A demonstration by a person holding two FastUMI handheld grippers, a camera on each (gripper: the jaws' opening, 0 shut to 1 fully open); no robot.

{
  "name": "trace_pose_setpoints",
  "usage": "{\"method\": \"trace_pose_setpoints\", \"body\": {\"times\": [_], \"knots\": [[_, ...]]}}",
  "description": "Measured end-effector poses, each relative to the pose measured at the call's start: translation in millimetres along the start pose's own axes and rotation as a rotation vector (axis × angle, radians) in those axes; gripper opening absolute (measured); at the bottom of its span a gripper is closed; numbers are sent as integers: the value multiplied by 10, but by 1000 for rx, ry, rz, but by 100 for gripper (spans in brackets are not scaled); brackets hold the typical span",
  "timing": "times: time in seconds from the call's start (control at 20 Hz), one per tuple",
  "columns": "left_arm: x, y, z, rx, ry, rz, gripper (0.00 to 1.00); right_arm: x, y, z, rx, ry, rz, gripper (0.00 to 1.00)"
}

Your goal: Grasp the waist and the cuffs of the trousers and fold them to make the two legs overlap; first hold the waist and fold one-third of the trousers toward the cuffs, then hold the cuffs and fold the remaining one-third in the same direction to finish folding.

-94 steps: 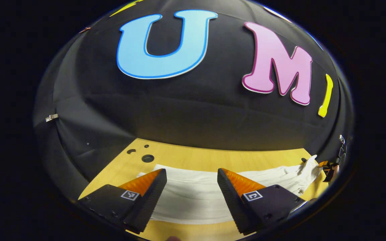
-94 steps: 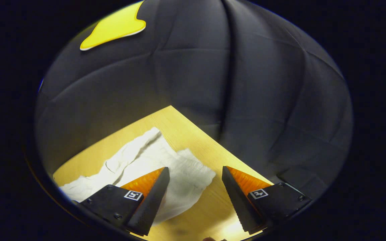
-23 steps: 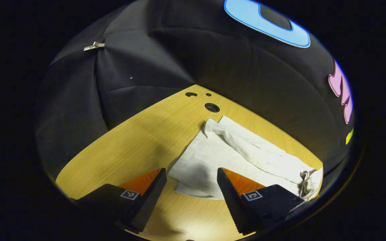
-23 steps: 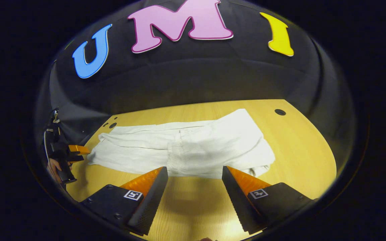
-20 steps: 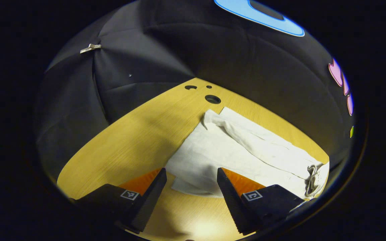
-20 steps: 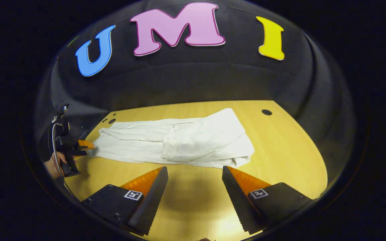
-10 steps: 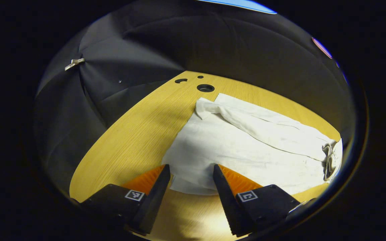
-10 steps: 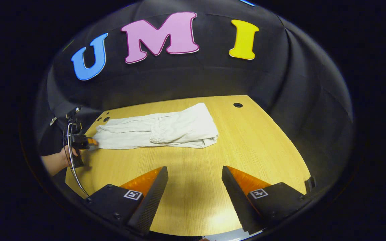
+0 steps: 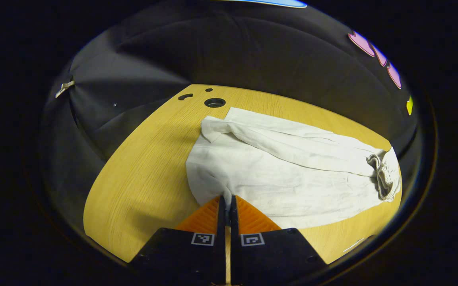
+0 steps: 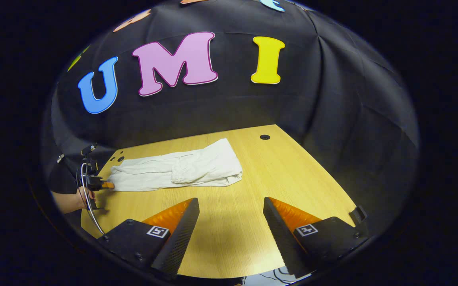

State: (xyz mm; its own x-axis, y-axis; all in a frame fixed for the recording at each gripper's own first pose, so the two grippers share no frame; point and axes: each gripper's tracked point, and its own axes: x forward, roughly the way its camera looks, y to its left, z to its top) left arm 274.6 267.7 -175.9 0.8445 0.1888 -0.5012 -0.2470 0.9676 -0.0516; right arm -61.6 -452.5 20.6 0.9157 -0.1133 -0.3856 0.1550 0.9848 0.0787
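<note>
The trousers (image 9: 292, 174) were white and wrinkled, lying flat on the wooden table (image 9: 149, 167) as a long folded strip, one leg stacked over the other; the gathered waist (image 9: 382, 178) had been turned over onto the legs, its bunched band lying on top of the cloth; the cuffs (image 9: 213, 131) lay at the opposite end, near the table's holes; in the right gripper view the trousers (image 10: 181, 169) sat toward the table's far left side.
</note>
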Motion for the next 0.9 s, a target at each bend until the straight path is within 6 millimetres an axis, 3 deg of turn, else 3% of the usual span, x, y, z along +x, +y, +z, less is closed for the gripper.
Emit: {"method": "trace_pose_setpoints", "body": {"times": [0.15, 0.35, 0.65, 0.75, 0.9], "knots": [[0, -13, -14, 84, 4, -31, 6, -81, 20, 4, 62, -19, -8, 99], [-57, -21, 82, -20, -15, -47, 6, -104, -34, 31, 48, -17, -32, 99], [-401, -173, 647, -97, -148, -111, 6, -99, -133, 178, 78, -41, -62, 99], [-516, -291, 837, -60, -202, -137, 2, -139, -185, 184, 79, -37, -68, 99], [-690, -522, 1079, -82, -259, -169, 5, -168, -284, 227, 80, -50, -85, 99]]}}
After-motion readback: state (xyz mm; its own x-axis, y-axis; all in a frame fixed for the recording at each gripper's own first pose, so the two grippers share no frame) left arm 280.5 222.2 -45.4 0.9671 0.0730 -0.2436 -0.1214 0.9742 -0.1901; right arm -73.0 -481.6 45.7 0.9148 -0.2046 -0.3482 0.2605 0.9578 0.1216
